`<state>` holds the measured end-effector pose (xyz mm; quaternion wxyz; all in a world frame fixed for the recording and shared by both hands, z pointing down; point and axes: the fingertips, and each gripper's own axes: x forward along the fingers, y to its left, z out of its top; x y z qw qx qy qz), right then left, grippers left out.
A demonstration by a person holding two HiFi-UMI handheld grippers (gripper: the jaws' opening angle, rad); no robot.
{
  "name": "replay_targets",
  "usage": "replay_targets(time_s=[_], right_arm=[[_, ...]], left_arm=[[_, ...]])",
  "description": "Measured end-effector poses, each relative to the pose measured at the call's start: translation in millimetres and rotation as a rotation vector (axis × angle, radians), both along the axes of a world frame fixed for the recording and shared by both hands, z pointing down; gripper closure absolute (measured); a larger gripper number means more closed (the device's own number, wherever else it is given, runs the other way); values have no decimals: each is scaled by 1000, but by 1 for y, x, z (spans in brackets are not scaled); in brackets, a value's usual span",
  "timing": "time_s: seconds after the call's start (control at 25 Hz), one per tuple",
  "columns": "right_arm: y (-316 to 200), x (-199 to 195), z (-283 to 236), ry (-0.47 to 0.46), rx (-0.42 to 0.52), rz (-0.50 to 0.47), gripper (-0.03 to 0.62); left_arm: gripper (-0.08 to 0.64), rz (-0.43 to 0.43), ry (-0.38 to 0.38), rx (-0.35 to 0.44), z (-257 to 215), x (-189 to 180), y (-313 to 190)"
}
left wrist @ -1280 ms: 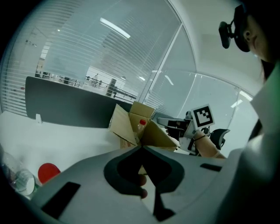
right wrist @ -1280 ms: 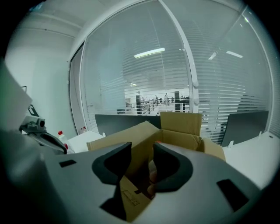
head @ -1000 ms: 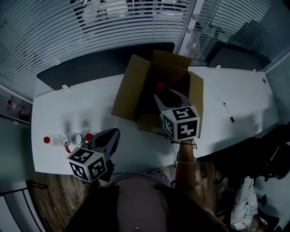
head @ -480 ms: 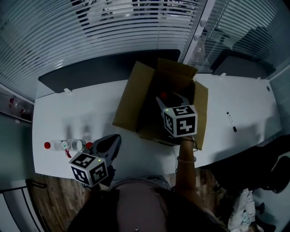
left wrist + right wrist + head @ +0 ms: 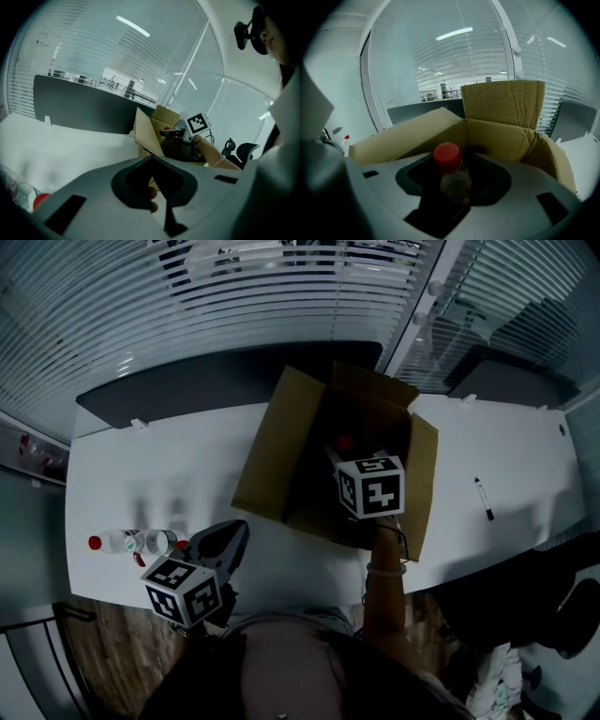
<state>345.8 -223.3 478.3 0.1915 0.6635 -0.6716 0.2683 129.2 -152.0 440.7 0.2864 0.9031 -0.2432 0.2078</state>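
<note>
An open cardboard box (image 5: 281, 446) stands on the white table (image 5: 169, 465). My right gripper (image 5: 352, 451) reaches down into it. In the right gripper view a clear bottle (image 5: 455, 183) with a red cap (image 5: 446, 156) fills the gap of the right gripper (image 5: 453, 165), with a dark pad against each side. The box walls (image 5: 501, 108) rise behind it. My left gripper (image 5: 228, 538) hovers at the table's near edge, shut and empty. Its own view shows the left gripper (image 5: 152, 159), the box (image 5: 147, 138) and the right gripper (image 5: 171, 133) beyond.
Clear bottles with red caps (image 5: 122, 542) lie on the table left of my left gripper; one red cap (image 5: 41, 200) shows low in its view. A pen (image 5: 486, 498) lies at the right. A dark partition (image 5: 187, 390) lines the far edge, with glass walls and blinds behind.
My right gripper has gone deeper into the box, and the red-capped bottle now sits between its jaws, which were empty. The left gripper has stayed near the table's front edge.
</note>
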Motion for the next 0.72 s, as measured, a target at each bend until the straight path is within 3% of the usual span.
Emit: replay_targets(time_s=[0.72], right_arm=[[8, -1, -11, 107, 3, -4, 410]], left_arm=[[552, -35, -13, -10, 0, -15, 3]])
